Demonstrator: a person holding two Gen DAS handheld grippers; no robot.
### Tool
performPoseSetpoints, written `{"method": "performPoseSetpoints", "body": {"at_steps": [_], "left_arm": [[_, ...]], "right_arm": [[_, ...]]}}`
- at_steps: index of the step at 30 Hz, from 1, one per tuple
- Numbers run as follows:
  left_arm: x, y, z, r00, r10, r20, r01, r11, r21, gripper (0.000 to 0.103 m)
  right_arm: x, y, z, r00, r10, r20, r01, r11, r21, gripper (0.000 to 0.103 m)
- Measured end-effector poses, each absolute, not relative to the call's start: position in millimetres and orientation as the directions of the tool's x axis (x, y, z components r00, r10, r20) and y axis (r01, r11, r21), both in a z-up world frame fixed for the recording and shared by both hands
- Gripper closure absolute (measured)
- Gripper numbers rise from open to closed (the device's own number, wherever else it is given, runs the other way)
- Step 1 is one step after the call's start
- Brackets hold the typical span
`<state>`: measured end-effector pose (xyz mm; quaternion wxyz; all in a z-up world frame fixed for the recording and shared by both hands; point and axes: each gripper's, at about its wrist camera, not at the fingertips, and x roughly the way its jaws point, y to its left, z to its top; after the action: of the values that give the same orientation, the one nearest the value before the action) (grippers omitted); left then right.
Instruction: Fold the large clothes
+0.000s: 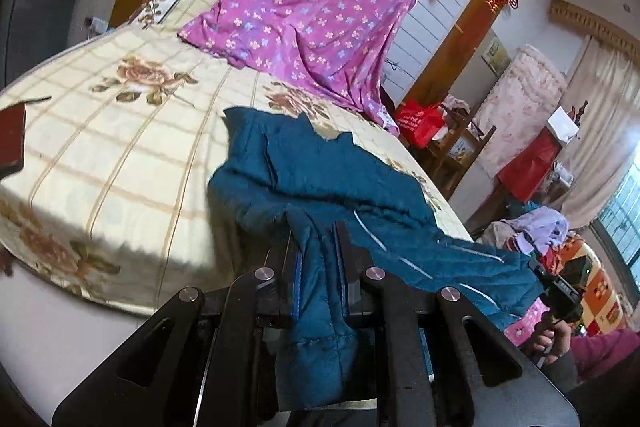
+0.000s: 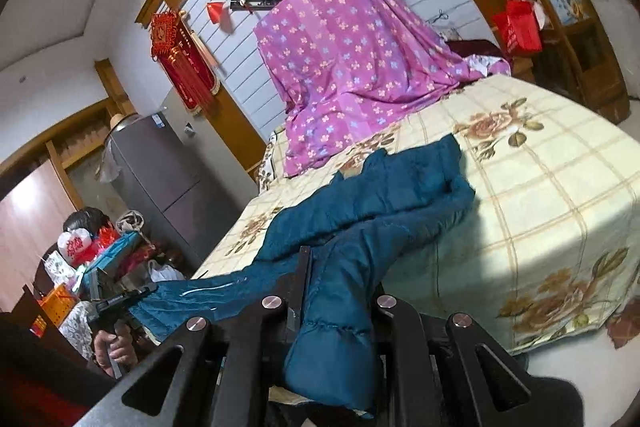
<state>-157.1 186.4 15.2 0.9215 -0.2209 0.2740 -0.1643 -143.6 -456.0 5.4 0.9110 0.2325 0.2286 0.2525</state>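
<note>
A teal padded jacket [image 1: 320, 171] lies partly on the bed [image 1: 120, 147], its near part lifted off the edge. My left gripper [image 1: 318, 259] is shut on a fold of the jacket, which hangs down between its fingers. In the right wrist view the same jacket [image 2: 384, 195] stretches from the bed toward me, and my right gripper [image 2: 340, 279] is shut on another fold of it. Each view shows the other gripper at the side: the right gripper [image 1: 560, 291] in a hand, and the left gripper [image 2: 120, 303] likewise, with the hem stretched between them.
A purple flowered sheet [image 1: 320, 7] drapes over something tall at the head of the bed. A dark red flat object [image 1: 12, 139] lies at the bed's left edge. A grey fridge [image 2: 160, 179], shelves with a red bag [image 2: 518, 27], and piles of clothes [image 1: 536, 231] surround the bed.
</note>
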Motion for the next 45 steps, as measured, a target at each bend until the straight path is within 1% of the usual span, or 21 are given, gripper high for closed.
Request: {"method": "performPoseSetpoints", "body": {"at_steps": [4, 8, 13, 16, 17, 19, 23, 25, 29, 33, 36, 37, 39, 41, 43, 45], "left_arm": [[-133.7, 186.1, 19.8, 0.808, -0.383, -0.448, 0.137, 0.861, -0.490, 0.092], [-106.6, 187.7, 39.9, 0.850, -0.341, -0.403, 0.120, 0.868, -0.482, 0.092], [-44.6, 177.5, 72.3, 0.905, -0.248, -0.347, 0.085, 0.903, -0.421, 0.092], [2.2, 165.0, 83.4, 0.937, -0.145, -0.319, 0.035, 0.944, -0.327, 0.092], [19.1, 159.5, 84.2, 0.941, -0.114, -0.318, 0.017, 0.956, -0.294, 0.092], [56.9, 153.1, 81.8, 0.941, -0.081, -0.330, -0.010, 0.964, -0.266, 0.092], [128.0, 146.9, 68.5, 0.928, -0.023, -0.372, -0.062, 0.975, -0.214, 0.092], [160.1, 146.7, 56.1, 0.910, -0.002, -0.414, -0.094, 0.973, -0.213, 0.092], [217.0, 144.4, 22.3, 0.870, 0.054, -0.491, -0.156, 0.973, -0.170, 0.092], [265.4, 137.9, -21.2, 0.825, 0.095, -0.557, -0.184, 0.977, -0.106, 0.092], [287.9, 133.4, -50.2, 0.793, 0.109, -0.600, -0.208, 0.973, -0.097, 0.092], [293.3, 132.1, -56.2, 0.785, 0.112, -0.610, -0.215, 0.972, -0.098, 0.090], [300.7, 130.0, -72.9, 0.765, 0.116, -0.633, -0.231, 0.968, -0.102, 0.089], [305.5, 126.7, -81.5, 0.745, 0.102, -0.660, -0.226, 0.968, -0.105, 0.089], [310.9, 127.8, -86.0, 0.721, 0.075, -0.689, -0.219, 0.968, -0.124, 0.086], [314.1, 132.0, -87.5, 0.698, 0.038, -0.715, -0.210, 0.965, -0.154, 0.084]], "right_arm": [[-124.0, -453.4, 7.2, 0.766, 0.569, -0.299, -0.354, 0.762, 0.543, 0.090], [-97.8, -447.2, 22.2, 0.789, 0.553, -0.267, -0.370, 0.776, 0.510, 0.090], [-46.8, -430.0, 52.5, 0.852, 0.475, -0.219, -0.371, 0.844, 0.387, 0.090], [-7.2, -413.7, 66.7, 0.898, 0.393, -0.198, -0.325, 0.896, 0.303, 0.090], [6.9, -408.1, 68.9, 0.914, 0.359, -0.191, -0.301, 0.913, 0.275, 0.090], [34.6, -402.0, 69.9, 0.930, 0.314, -0.189, -0.259, 0.928, 0.268, 0.090], [103.6, -400.6, 59.4, 0.944, 0.276, -0.179, -0.204, 0.919, 0.338, 0.090], [141.2, -396.9, 47.1, 0.946, 0.257, -0.197, -0.173, 0.915, 0.363, 0.090], [202.1, -390.5, 16.3, 0.935, 0.242, -0.258, -0.129, 0.912, 0.389, 0.090], [239.1, -392.2, -16.1, 0.921, 0.246, -0.302, -0.107, 0.906, 0.410, 0.089], [267.6, -392.0, -38.3, 0.893, 0.237, -0.382, -0.074, 0.915, 0.396, 0.089], [277.6, -392.0, -44.3, 0.879, 0.234, -0.415, -0.061, 0.919, 0.390, 0.089], [289.9, -393.0, -55.4, 0.858, 0.243, -0.452, -0.046, 0.913, 0.404, 0.089], [300.1, -395.3, -68.0, 0.824, 0.261, -0.503, -0.029, 0.905, 0.424, 0.085], [306.8, -396.5, -78.1, 0.794, 0.270, -0.545, -0.008, 0.901, 0.434, 0.076], [307.5, -397.3, -82.1, 0.776, 0.279, -0.565, 0.003, 0.895, 0.446, 0.072]]}}
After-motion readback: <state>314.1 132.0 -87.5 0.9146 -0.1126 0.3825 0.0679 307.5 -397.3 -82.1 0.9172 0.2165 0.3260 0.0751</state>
